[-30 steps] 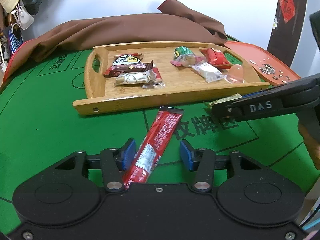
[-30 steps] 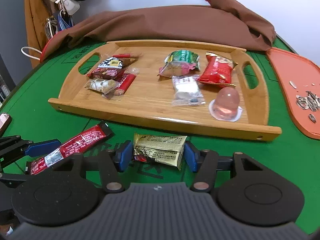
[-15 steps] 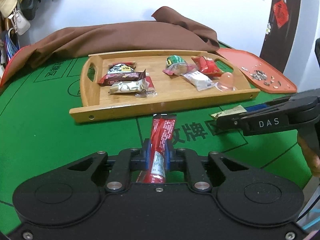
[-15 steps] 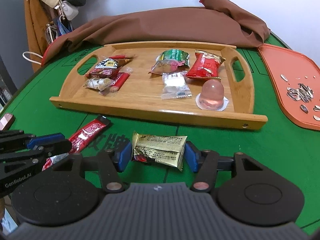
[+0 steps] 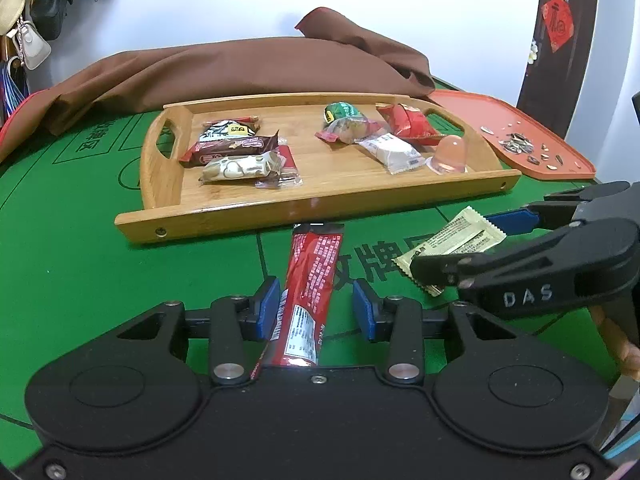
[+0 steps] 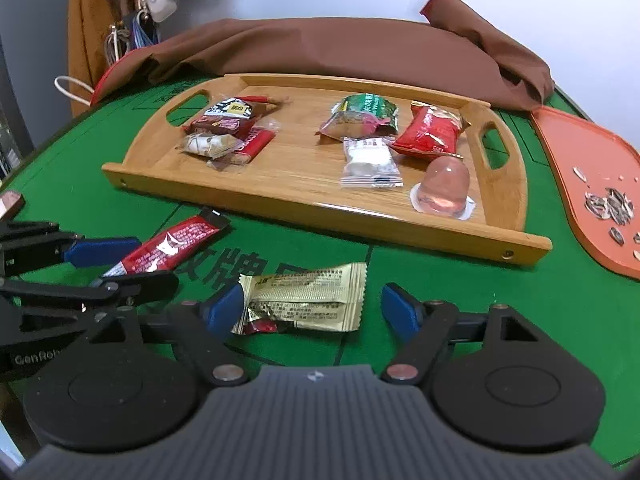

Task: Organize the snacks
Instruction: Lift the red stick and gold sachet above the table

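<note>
Half a second ago the left gripper [image 5: 314,306] was clamped on the red stick packet [image 5: 310,286]; its jaws have just been opening, and now the blue pads stand a little off the wrapper on both sides, with the packet lying loose between them on the green felt table [image 5: 72,248], its far end almost at the front rim of the wooden tray [image 5: 320,210]. Over on the other side, the right gripper [image 6: 310,310] has just been opening too, and its jaws now stand wide around the gold sachet [image 6: 306,296], which lies flat on the felt; the left pad looks close to the sachet's edge, though from here I cannot say whether it touches. Neither tool has hold of anything. Inside the tray the snacks sit in two groups: dark and pale bars [image 5: 236,156] at the left end, and at the right a green packet [image 6: 366,114], a red bag [image 6: 428,132], a white sachet [image 6: 368,162] and a pink jelly cup [image 6: 444,188]. Brown cloth [image 6: 340,52] is bunched behind the tray, and an orange tray [image 6: 568,156] with seed shells lies off to the right.
</note>
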Action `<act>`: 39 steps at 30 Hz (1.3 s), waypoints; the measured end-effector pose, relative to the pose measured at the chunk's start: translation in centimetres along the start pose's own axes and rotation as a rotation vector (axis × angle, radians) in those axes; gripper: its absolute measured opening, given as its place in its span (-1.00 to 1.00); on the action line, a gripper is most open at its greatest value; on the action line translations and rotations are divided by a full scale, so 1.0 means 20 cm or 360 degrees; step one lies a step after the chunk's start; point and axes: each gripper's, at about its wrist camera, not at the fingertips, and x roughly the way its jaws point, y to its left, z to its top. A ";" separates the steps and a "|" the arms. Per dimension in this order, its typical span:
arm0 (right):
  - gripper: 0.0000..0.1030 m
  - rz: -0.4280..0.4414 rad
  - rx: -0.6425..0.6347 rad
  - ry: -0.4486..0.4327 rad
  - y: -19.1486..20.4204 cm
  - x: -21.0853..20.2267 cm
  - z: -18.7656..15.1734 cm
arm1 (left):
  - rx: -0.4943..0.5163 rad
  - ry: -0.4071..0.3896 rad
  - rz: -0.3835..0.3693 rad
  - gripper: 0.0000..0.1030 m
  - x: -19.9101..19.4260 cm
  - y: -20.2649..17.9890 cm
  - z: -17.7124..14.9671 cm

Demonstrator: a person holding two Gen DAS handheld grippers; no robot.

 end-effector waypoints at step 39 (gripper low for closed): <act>-0.05 0.0087 0.0176 -0.0030 -0.04 -0.15 -0.05 | -0.0016 -0.0016 0.0087 -0.63 -0.02 -0.03 0.01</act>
